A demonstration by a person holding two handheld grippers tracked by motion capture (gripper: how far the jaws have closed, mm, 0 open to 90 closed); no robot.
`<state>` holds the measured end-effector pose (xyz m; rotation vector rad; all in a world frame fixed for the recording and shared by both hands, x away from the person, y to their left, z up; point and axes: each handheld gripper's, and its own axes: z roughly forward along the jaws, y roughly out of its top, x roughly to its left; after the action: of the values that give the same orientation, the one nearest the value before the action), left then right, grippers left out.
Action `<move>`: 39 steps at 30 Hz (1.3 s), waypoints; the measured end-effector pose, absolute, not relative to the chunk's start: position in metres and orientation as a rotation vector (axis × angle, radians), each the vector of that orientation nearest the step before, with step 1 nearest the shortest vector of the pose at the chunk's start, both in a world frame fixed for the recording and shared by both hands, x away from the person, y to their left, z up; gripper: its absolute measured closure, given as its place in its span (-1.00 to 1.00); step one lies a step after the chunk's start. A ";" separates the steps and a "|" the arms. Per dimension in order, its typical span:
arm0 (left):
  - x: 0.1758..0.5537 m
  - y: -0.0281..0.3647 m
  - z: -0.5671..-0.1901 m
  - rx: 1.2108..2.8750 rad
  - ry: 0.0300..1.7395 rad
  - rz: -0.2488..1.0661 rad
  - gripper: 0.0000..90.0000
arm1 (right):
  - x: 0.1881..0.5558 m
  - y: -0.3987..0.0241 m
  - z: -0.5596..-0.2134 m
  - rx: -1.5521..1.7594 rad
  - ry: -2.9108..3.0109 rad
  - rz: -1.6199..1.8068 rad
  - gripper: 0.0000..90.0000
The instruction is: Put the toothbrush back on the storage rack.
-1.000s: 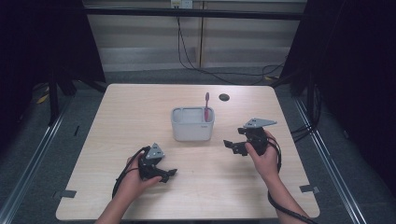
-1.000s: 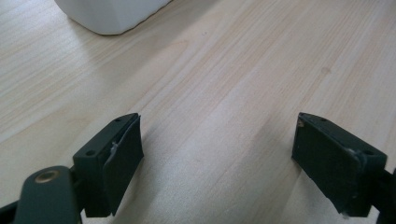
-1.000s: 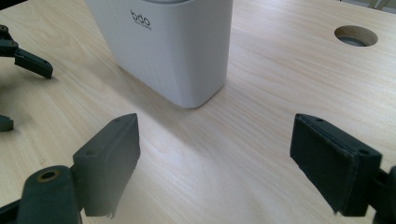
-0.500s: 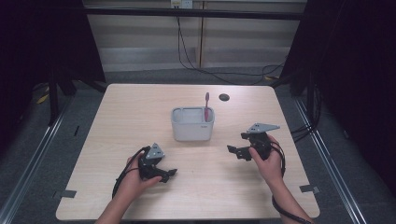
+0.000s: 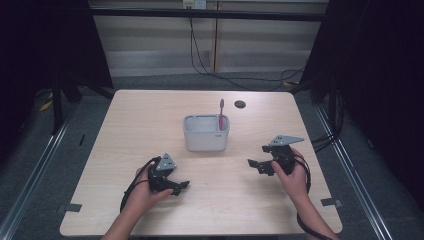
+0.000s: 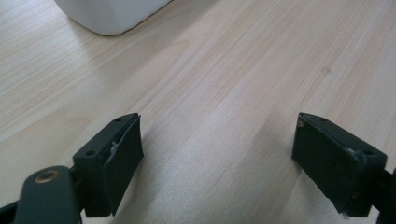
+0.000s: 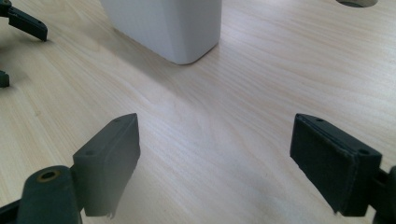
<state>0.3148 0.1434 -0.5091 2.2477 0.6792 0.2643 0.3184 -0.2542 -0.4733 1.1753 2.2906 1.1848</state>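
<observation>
**High view: both grippers low on the table, jaws spread**

High view has the left gripper (image 5: 176, 187) resting on the table (image 5: 125, 130) near the front edge, the left hand (image 5: 142, 192) wrapped round it from behind, jaws spread and holding nothing. The right gripper (image 5: 256, 165) sits near the right side, gripped by the right hand (image 5: 295, 175), jaws likewise spread. Between and beyond them stands the white holder (image 5: 206, 135), a pink toothbrush (image 5: 221, 114) upright in its right end.

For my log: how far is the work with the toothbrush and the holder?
Done, it seems: the toothbrush stands upright in the holder. In hand: nothing; the left tongs and right tongs are open and empty, apart from the holder. Left: little that I can see, perhaps only resting the tongs on the table.
</observation>
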 end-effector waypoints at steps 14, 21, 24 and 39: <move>0.315 0.143 -0.509 2.243 0.683 0.263 -0.65 | 0.311 -0.266 -0.483 1.176 2.303 1.165 -0.64; 0.315 0.143 -0.509 2.248 0.679 0.265 -0.65 | 0.309 -0.272 -0.488 1.185 2.305 1.146 -0.64; 0.315 0.143 -0.509 2.246 0.680 0.264 -0.65 | 0.308 -0.274 -0.490 1.185 2.305 1.143 -0.64; 0.315 0.143 -0.509 2.248 0.679 0.265 -0.65 | 0.305 -0.275 -0.498 1.156 2.343 1.081 -0.64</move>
<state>0.3148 0.1434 -0.5091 2.2475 0.6792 0.2648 0.3055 -0.2747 -0.4975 1.1560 2.3432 1.0814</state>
